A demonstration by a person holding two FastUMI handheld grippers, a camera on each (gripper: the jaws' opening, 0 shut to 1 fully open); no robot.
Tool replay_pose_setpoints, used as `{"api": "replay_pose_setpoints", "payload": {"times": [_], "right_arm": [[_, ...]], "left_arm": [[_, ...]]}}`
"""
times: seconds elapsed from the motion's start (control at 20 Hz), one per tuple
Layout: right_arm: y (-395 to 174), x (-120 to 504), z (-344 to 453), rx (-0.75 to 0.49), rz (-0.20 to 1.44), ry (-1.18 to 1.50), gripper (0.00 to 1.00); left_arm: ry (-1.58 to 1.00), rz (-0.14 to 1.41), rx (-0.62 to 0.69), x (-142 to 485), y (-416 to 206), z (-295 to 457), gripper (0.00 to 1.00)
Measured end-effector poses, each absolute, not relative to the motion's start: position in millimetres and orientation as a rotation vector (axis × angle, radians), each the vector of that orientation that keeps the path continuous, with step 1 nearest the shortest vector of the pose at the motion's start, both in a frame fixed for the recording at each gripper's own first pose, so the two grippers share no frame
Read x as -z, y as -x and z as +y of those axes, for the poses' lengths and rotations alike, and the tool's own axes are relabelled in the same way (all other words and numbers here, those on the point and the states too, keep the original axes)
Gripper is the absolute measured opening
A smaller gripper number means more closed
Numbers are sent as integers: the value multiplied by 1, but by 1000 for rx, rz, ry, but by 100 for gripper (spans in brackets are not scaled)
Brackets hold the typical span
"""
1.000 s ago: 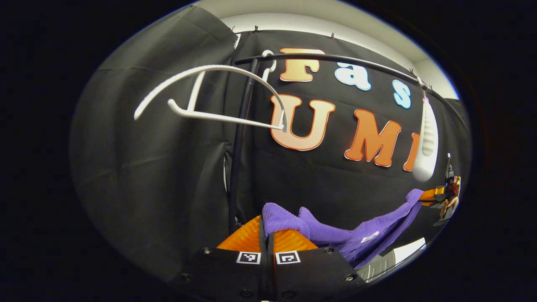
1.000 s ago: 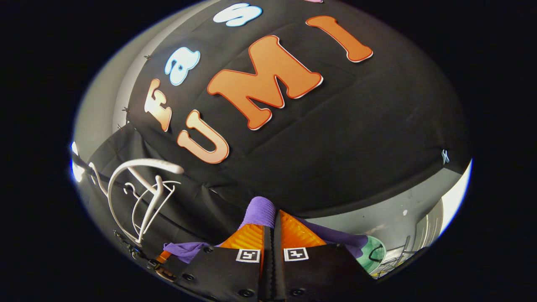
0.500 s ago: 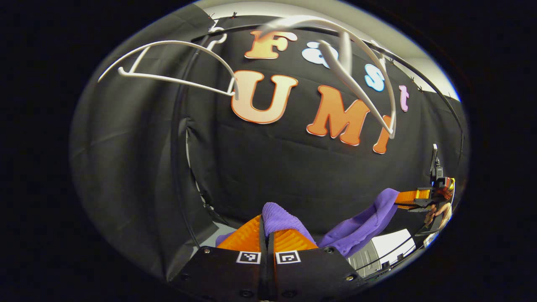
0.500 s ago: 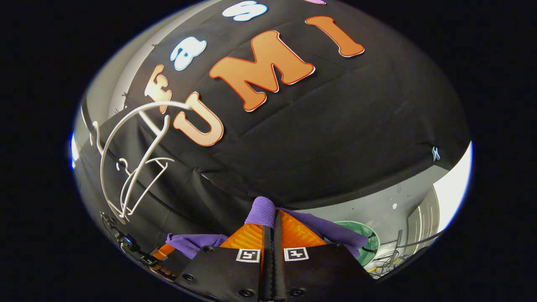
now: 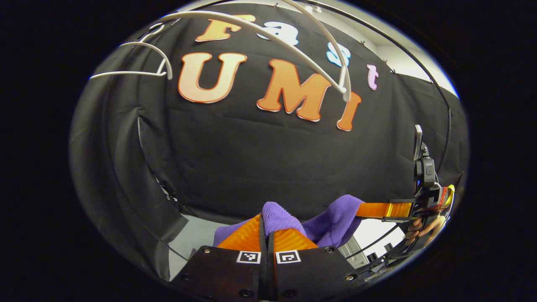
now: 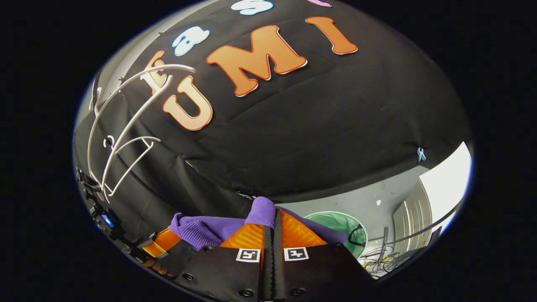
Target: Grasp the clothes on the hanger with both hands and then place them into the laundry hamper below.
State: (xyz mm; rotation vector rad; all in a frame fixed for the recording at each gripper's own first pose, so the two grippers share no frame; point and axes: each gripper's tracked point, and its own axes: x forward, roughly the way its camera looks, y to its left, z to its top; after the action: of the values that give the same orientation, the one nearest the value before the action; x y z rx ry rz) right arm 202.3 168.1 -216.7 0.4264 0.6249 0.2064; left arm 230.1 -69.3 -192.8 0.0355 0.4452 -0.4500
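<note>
Left gripper (image 5: 267, 233) fingers are pinching the ribbed purple knit garment (image 5: 333, 220); right gripper (image 6: 275, 233) fingers are clamping its other end.

Garment (image 5: 331, 220) between grippers, below hangers (image 5: 272, 37)

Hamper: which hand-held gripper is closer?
Right. The hamper sits just past the right hand-held gripper, to its right; the left hand-held gripper is on the opposite side. Both are shut on the purple garment.

Black gripper housings (image 5: 267, 268) (image 6: 272, 268) with dark screws at the corners and paired square black-and-white markers near ridged fingers (image 5: 247, 237).
</note>
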Motion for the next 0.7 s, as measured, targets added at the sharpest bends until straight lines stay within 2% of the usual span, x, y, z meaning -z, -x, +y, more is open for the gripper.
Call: {"api": "replay_pose_setpoints", "payload": {"times": [0.4, 0.7], "right_arm": [[-190, 309, 135, -48, 752, -361, 7], [-185, 383, 116, 42, 858, -295, 7]], "left_arm": [[-117, 663, 502, 296, -227, -106, 0], [-198, 843, 448, 371, -218, -92, 0]]}}
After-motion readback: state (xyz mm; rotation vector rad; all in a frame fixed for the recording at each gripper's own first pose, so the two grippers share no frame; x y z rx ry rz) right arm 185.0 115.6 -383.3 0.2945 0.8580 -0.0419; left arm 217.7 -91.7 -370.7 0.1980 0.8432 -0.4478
